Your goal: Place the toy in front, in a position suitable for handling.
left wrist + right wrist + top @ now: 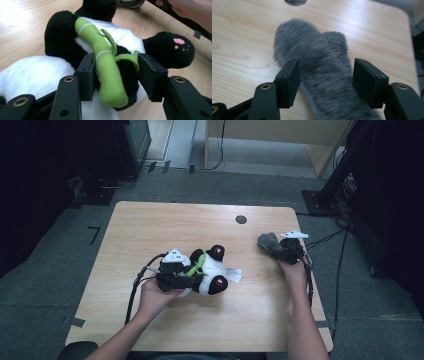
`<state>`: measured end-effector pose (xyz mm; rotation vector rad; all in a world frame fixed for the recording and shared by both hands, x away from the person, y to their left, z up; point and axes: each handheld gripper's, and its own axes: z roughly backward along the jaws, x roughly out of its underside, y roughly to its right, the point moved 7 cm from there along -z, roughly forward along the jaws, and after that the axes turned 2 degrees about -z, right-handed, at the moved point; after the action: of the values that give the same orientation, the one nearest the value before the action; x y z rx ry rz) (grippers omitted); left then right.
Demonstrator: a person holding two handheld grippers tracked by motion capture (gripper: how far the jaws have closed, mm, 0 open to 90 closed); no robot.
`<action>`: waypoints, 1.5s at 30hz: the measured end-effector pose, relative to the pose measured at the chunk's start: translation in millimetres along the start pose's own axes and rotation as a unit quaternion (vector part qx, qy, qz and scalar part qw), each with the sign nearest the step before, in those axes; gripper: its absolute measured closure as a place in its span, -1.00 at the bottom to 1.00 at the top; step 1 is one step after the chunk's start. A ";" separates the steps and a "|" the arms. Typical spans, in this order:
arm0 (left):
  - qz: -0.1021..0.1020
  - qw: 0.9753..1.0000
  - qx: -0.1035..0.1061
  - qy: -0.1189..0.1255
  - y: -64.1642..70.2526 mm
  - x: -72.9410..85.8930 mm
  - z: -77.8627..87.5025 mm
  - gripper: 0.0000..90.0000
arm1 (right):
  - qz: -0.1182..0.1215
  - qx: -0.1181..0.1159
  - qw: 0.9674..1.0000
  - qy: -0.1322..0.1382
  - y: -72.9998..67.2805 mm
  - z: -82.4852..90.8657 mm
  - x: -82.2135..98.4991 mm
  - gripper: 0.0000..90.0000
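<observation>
Left gripper [116, 75] is loosening around black-and-white plush panda's [212, 272] green bamboo [107, 72] | right gripper [325, 82] is straddling grey furry toy [322, 62], not pinching | we are advising: clear the plush before lifting.

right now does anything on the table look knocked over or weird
The panda plush lies tipped over on the table rather than sitting up, its pink-padded feet sticking out sideways, with the left gripper around its green bamboo stalk. The grey furry thing between the right gripper's jaws looks undamaged.

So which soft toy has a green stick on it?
The panda by the left gripper: black and white, hugging green bamboo. The other toy is plain grey fur.
</observation>
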<state>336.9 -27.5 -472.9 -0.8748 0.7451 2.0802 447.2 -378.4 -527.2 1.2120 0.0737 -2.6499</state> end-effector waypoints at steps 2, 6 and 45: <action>-0.002 1.000 0.006 0.009 1.0 -1.7 2.8 0.00 | -0.006 -0.003 1.000 0.001 3.4 -0.5 -0.5 -0.16; -0.005 1.000 0.008 0.022 -0.5 -3.5 7.5 -0.16 | -0.020 -0.030 0.999 -0.030 1.2 -13.4 9.4 -0.14; 0.000 0.998 -0.025 0.051 -45.1 35.9 64.0 -0.40 | -0.016 -0.132 0.991 -0.006 -60.4 47.5 -21.3 0.68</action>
<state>334.1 58.6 -472.2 -1.0154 0.7498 2.0749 411.8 -322.3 -482.8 1.1153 0.4305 -2.5709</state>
